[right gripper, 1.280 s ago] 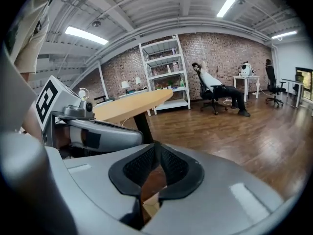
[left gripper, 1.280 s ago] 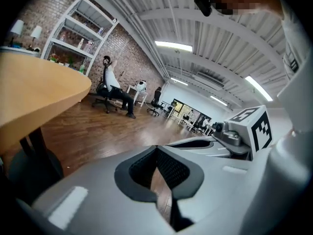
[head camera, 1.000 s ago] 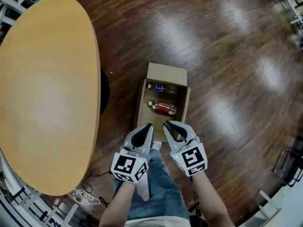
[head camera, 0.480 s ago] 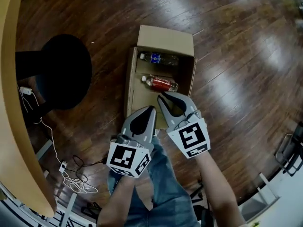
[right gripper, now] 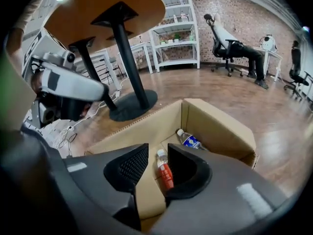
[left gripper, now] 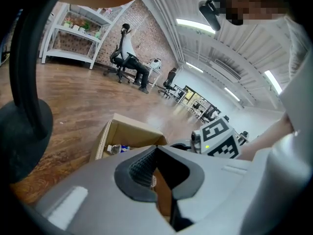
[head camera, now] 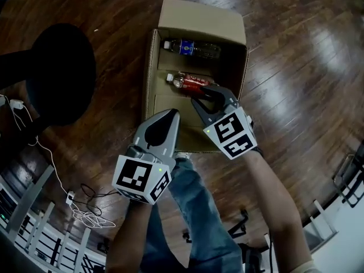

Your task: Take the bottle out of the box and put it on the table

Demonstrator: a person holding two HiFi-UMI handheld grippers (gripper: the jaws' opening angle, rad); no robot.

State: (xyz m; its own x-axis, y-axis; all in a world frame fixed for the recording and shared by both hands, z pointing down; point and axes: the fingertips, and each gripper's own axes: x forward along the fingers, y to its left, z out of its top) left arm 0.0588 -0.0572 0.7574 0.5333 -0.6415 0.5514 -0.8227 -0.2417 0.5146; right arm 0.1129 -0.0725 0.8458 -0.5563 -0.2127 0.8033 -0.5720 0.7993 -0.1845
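Nearest, the left gripper (head camera: 172,114) hangs over the near edge of the box (head camera: 202,21), above the person's knee in jeans (head camera: 190,209). Its jaws are pressed together at the tips and carry nothing.

A little farther, the right gripper (head camera: 206,97) reaches into the box. Its jaws have just been opening and now stand moderately apart, with no thing pressed between the pads. In the right gripper view, the red bottle (right gripper: 165,173) appears exactly in the gap between the two jaws, lower and a bit beyond the tips, untouched.

This red bottle lies on its side on the bottom of the box, in the middle part, its white cap toward the left wall in the head view.

Behind it, near the far wall, a blue-labelled bottle (head camera: 190,48) also lies on its side.

Outside the box, on the wooden floor (head camera: 296,50), the black round foot (head camera: 57,67) of the table (right gripper: 105,6) stands to the left.
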